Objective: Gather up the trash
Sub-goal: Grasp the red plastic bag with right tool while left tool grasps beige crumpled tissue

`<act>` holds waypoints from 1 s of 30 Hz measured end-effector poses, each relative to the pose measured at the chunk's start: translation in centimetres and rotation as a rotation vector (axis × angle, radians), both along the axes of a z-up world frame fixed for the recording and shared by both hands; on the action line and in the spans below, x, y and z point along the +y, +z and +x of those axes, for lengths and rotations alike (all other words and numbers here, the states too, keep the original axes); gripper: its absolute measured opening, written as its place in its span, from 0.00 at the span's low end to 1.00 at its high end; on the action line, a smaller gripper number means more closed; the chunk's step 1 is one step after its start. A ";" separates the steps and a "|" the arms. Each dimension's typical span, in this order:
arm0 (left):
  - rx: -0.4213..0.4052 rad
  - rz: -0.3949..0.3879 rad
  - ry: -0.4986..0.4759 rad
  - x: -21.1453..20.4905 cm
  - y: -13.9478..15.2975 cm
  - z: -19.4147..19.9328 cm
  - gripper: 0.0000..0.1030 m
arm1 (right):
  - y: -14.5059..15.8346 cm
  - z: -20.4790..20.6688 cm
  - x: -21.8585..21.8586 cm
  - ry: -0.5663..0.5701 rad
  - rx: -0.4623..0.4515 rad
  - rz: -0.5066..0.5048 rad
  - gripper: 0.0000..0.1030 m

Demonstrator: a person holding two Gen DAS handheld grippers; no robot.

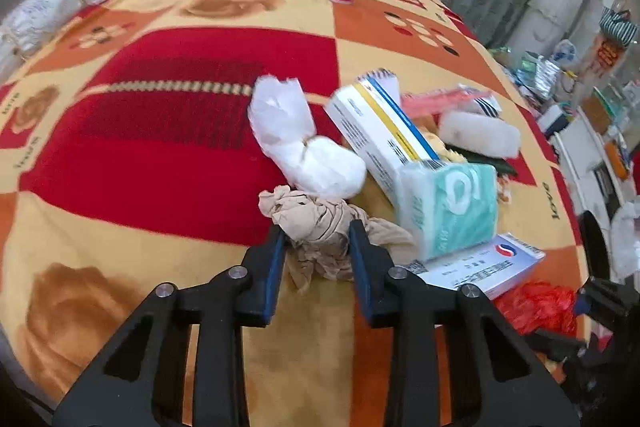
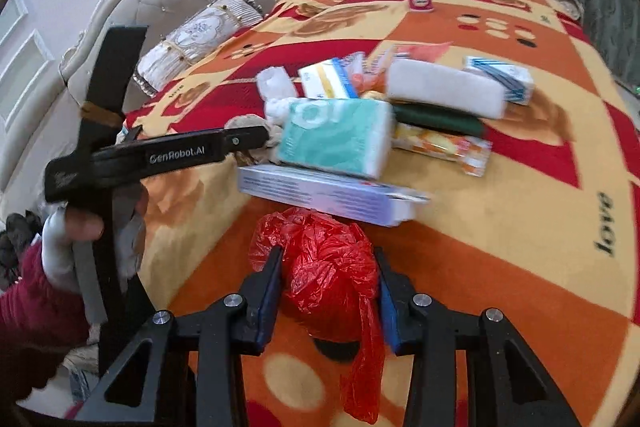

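Left wrist view: left tongs [image 1: 318, 233] clamped on beige wad [image 1: 320, 223], low centre of frame, blue pads pressing its two sides, crumpled top spilling up past the tips. Resting on the bed blanket [image 1: 160, 147], touching the white roll [image 1: 304, 147] just above and the tissue pack [image 1: 452, 203] to the right. No real long axis; a lump, gripped across its middle.

Right wrist view: right tongs [image 2: 328, 263] closed on red bag [image 2: 324, 267], low centre, pads against both flanks, loose tail hanging down toward the bottom edge between the fingers. Flat box [image 2: 328, 195] just above it, apart by a sliver.

Judging by this: both pieces already in hand, each straight ahead of its own tongs, left piece nearer the pile. Next move likely a lift clear; the wad's contact with roll and pack risks dragging them along. No bin visible in either view.
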State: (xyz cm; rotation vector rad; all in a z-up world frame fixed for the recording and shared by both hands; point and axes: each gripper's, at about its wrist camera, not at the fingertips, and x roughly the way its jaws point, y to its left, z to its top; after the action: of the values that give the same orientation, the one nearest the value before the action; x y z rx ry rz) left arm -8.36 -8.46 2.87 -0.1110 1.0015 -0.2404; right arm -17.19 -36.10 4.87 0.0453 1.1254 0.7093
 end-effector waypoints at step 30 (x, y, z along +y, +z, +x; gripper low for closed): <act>-0.109 -0.044 -0.258 -11.8 7.0 -4.3 0.24 | 3.7 0.3 -11.8 -0.294 -0.134 -0.099 0.39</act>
State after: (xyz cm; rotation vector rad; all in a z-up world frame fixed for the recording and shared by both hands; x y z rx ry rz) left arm -12.63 -20.29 9.92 -0.0081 0.9008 -0.4994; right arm -16.90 -47.94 8.58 0.0760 0.9976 0.3879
